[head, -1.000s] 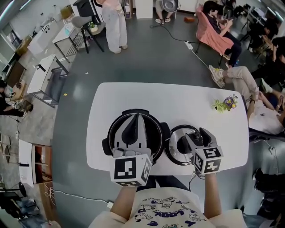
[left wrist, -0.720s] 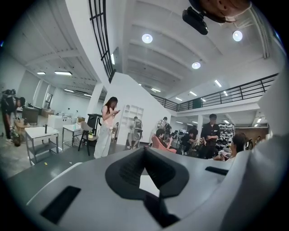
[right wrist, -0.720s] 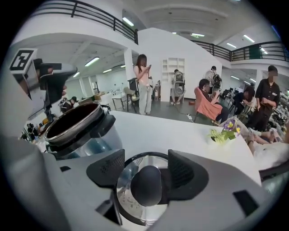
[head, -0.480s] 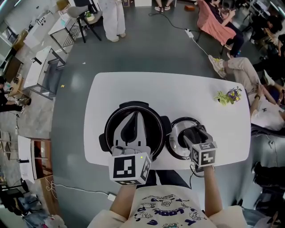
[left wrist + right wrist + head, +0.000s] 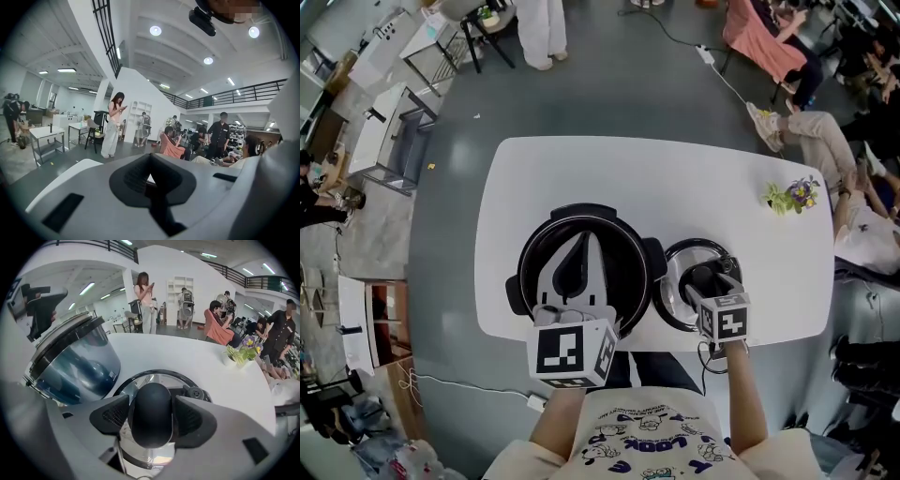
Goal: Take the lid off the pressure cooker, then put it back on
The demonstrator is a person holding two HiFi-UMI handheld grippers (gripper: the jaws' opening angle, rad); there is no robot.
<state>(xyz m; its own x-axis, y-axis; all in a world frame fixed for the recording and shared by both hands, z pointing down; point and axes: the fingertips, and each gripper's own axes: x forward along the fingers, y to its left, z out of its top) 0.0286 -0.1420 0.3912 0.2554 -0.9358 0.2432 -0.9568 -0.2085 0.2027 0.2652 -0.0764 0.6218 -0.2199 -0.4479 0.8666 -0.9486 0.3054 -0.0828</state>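
Note:
The black pressure cooker [image 5: 525, 267] stands without its lid on the white table [image 5: 581, 169]; it also fills the left of the right gripper view as a dark shiny pot [image 5: 70, 362]. Its lid [image 5: 671, 292] lies flat on the table just right of it. My right gripper [image 5: 705, 281] points steeply down over the lid [image 5: 187, 380]. Its jaws have just been opening, and the black knob [image 5: 151, 399] sits between the pads, not clamped. My left gripper [image 5: 584, 236] hovers over the cooker's mouth, shut with nothing in it [image 5: 151, 157].
A small pot of flowers [image 5: 792, 195] stands at the table's far right corner [image 5: 243, 352]. The table's near edge runs just below both grippers. People sit and stand around the room beyond the table, with chairs and carts on the grey floor.
My right gripper has sunk and tipped down over the lid, so the knob now lies between its jaws. The left gripper has dropped a little over the cooker.

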